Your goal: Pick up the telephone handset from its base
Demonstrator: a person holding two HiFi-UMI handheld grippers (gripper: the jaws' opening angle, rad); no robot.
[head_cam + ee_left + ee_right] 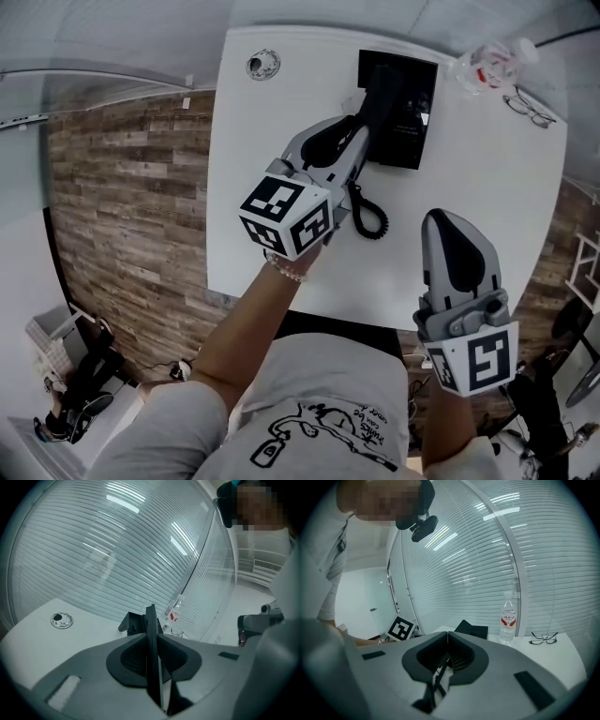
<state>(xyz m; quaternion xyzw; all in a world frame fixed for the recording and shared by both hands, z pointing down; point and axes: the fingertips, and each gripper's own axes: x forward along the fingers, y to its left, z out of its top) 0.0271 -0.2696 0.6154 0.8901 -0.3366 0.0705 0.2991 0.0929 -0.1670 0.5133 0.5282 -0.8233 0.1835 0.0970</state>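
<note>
The black telephone base lies at the back of the white table. The black handset stretches across the base's left side. My left gripper is shut on its near end. In the left gripper view the handset shows edge-on as a thin dark bar pinched between the pads of the left gripper, with the base beyond it. The coiled cord hangs down to the table below this gripper. My right gripper hovers over the table's front right, shut with nothing in it.
A water bottle and a pair of glasses lie at the back right corner. A round cable grommet sits at the back left. A curved glass wall with blinds stands behind the table. Wood-patterned floor lies left of it.
</note>
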